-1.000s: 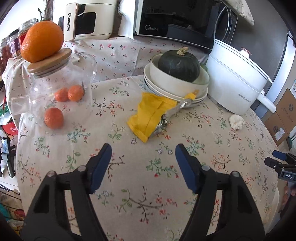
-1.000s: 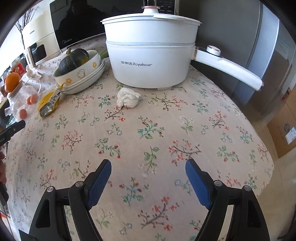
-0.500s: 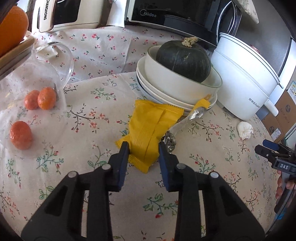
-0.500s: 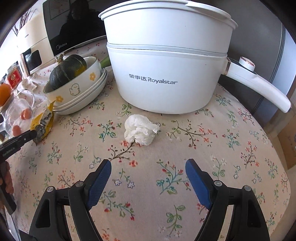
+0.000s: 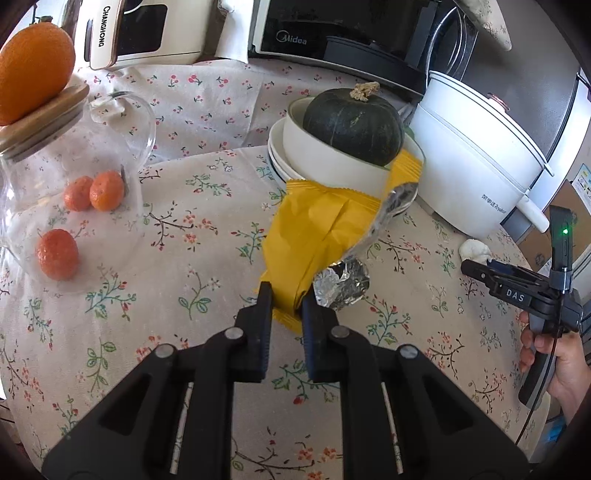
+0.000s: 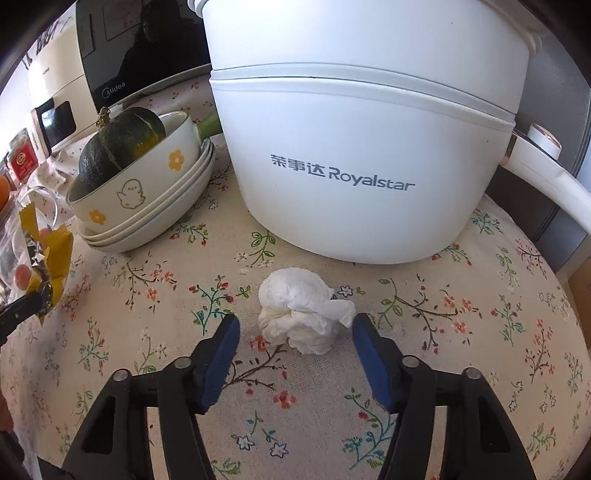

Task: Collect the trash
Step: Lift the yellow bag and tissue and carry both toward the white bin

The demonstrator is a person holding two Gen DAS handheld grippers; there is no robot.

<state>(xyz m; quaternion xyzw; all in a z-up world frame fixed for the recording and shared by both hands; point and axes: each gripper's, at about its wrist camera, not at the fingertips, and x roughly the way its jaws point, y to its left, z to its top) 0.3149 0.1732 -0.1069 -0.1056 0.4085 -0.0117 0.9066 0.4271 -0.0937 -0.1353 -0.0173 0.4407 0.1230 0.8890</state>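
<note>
A yellow snack wrapper (image 5: 314,229) with a crumpled foil inside (image 5: 343,284) rises off the flowered tablecloth toward the bowls. My left gripper (image 5: 286,295) is closing, its pads pinching the wrapper's near corner; the right wrist view shows the same grip, left gripper (image 6: 40,295) on the wrapper (image 6: 59,247). A crumpled white tissue (image 6: 299,314) lies in front of the white pot. My right gripper (image 6: 293,325) straddles it with closing jaws; the right pad brushes the tissue's tail, the left pad stands apart. The left wrist view shows the right gripper (image 5: 476,266) next to the tissue (image 5: 474,250).
A white Royalstar pot (image 6: 362,147) with a long handle stands just behind the tissue. Stacked bowls (image 5: 332,170) hold a dark green squash (image 5: 352,122). A glass jar (image 5: 92,221) with small oranges stands at the left. A microwave (image 5: 332,33) lines the back. A hand (image 5: 557,369) holds the right gripper.
My left gripper moved up to the wrapper and closed on its corner, and the wrapper now stands raised. My right gripper came forward to the tissue and its jaws narrowed around it.
</note>
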